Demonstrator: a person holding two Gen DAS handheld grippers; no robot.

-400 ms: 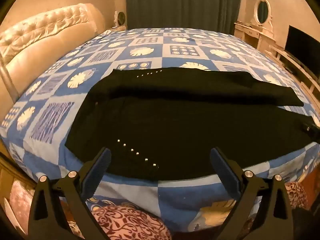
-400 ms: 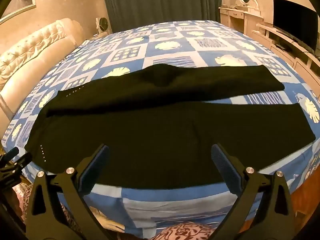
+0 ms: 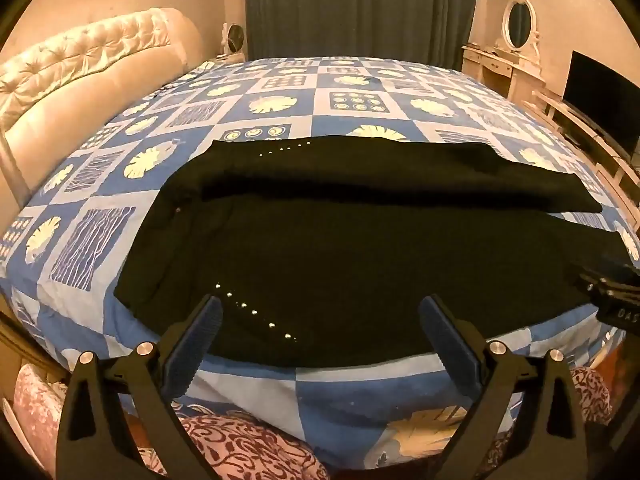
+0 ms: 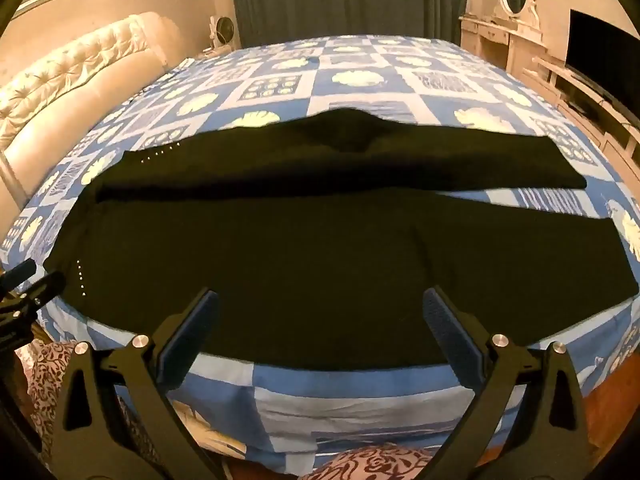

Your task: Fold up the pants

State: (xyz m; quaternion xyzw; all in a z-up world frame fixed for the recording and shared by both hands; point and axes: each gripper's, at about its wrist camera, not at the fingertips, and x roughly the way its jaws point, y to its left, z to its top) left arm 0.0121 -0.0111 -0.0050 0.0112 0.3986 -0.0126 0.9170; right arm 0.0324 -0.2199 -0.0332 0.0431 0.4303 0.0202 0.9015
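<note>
Black pants [image 3: 340,248] lie spread flat on the bed, waist at the left, both legs running to the right; they also show in the right wrist view [image 4: 320,248]. Small studs line the near waist corner. My left gripper [image 3: 320,320] is open and empty, just above the pants' near edge by the waist. My right gripper [image 4: 320,316] is open and empty, over the near edge at mid-leg. Each gripper shows at the edge of the other's view: the right one [image 3: 612,292], the left one [image 4: 24,292].
The bed [image 3: 352,92] has a blue and white patchwork cover. A cream tufted headboard [image 3: 80,64] stands at the left. A dresser with an oval mirror [image 3: 516,52] and a TV [image 3: 600,100] stand at the right. Dark curtains hang behind. Patterned fabric [image 3: 240,448] lies below the bed's front edge.
Both grippers have moved slightly toward the pants' near edge. The pants have not moved.
</note>
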